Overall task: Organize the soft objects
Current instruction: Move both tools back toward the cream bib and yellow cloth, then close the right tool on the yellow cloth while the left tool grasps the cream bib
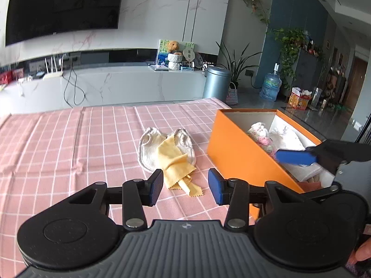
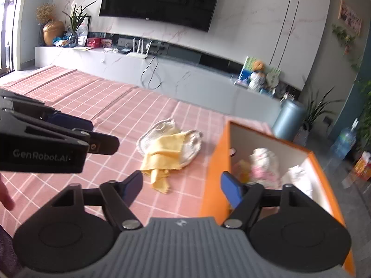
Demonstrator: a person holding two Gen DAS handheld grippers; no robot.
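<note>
A yellow cloth (image 1: pixel 177 165) lies over a white cloth (image 1: pixel 150 148) on the pink checked tablecloth; both also show in the right wrist view, yellow cloth (image 2: pixel 162 156) over white cloth (image 2: pixel 192 146). An orange box (image 1: pixel 234 153) stands to their right, holding a pink-and-white soft item (image 1: pixel 260 134) and white cloths (image 1: pixel 287 137). My left gripper (image 1: pixel 185 186) is open and empty, just short of the yellow cloth. My right gripper (image 2: pixel 182 185) is open and empty, straddling the near left wall of the orange box (image 2: pixel 214 176); one blue fingertip (image 1: pixel 294 156) is over the box interior.
The table is covered with a pink checked tablecloth (image 1: pixel 69 143). Behind it runs a white TV bench (image 1: pixel 116 85) under a wall-mounted TV (image 1: pixel 62 7). A grey bin (image 1: pixel 216 83), plants and a water bottle (image 1: pixel 270 86) stand on the floor at the right.
</note>
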